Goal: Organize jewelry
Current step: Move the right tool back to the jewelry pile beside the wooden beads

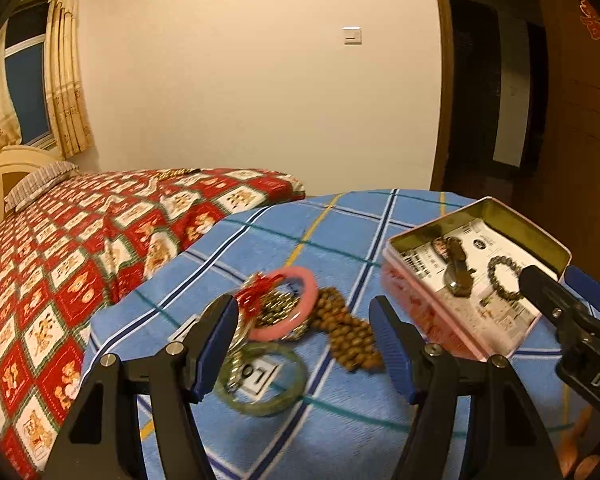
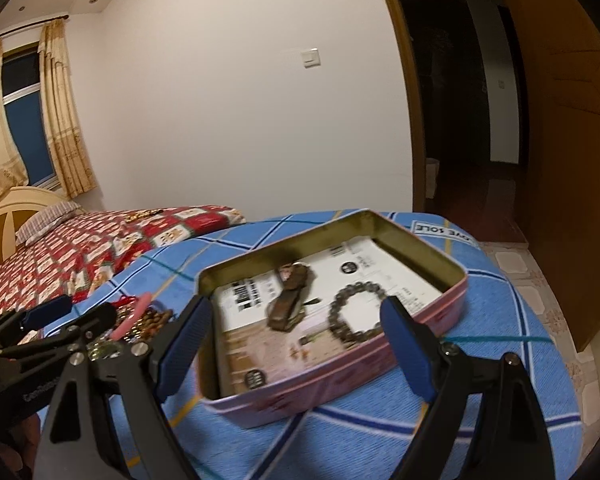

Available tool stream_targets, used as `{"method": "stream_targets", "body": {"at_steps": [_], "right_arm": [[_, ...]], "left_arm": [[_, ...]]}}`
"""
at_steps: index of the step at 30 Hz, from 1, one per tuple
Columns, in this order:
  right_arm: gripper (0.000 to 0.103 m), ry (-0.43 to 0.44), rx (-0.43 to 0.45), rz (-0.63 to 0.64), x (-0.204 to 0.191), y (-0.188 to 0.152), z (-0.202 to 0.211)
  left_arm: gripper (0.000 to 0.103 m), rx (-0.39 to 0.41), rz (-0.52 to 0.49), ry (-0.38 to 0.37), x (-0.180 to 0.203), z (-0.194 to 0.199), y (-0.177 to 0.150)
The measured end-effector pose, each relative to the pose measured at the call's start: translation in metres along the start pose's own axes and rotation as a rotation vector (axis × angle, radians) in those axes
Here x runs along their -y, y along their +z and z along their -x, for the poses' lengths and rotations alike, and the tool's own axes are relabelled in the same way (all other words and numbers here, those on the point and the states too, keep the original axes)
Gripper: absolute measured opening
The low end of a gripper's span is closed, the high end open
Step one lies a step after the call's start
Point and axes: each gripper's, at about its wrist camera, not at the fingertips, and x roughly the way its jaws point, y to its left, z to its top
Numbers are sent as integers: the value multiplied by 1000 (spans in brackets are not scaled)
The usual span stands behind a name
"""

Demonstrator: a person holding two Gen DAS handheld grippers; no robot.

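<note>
A pile of jewelry lies on the blue checked cloth: a pink bangle [image 1: 296, 304], a green bangle [image 1: 260, 380], a brown bead string [image 1: 348, 336] and gold and red pieces [image 1: 268, 300]. My left gripper [image 1: 304, 312] is open and empty, just above and in front of the pile. A pink tin box [image 2: 332, 376] holds a watch [image 2: 290, 300] and a dark bead bracelet [image 2: 356, 312]; the box also shows in the left wrist view [image 1: 428, 308]. My right gripper [image 2: 296, 312] is open and empty over the box's near side.
The blue cloth [image 1: 340, 432] covers a small raised surface beside a bed with a red patterned quilt [image 1: 60, 264]. An open doorway [image 2: 460, 100] and a wooden door [image 2: 572, 160] are at the right. The surface's edge drops to a tiled floor [image 2: 540, 280].
</note>
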Motion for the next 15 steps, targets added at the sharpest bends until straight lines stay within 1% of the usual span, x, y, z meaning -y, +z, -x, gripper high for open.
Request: {"method": "stream_targets", "body": {"at_steps": [4, 7, 9, 11, 12, 15], "right_arm": [[89, 26, 3, 24, -17, -6, 6], [87, 47, -7, 72, -36, -11, 7], [78, 70, -21, 92, -46, -14, 6], [74, 90, -44, 110, -56, -17, 3], [70, 97, -52, 117, -60, -18, 1], [64, 134, -92, 134, -72, -21, -6]], "left_arm": [[68, -18, 42, 9, -25, 2, -8], [68, -34, 78, 49, -49, 2, -15], [68, -48, 96, 73, -61, 1, -19], [68, -64, 120, 100, -76, 0, -23], [68, -68, 133, 106, -81, -1, -24], [68, -77, 194, 104, -98, -2, -26]]}}
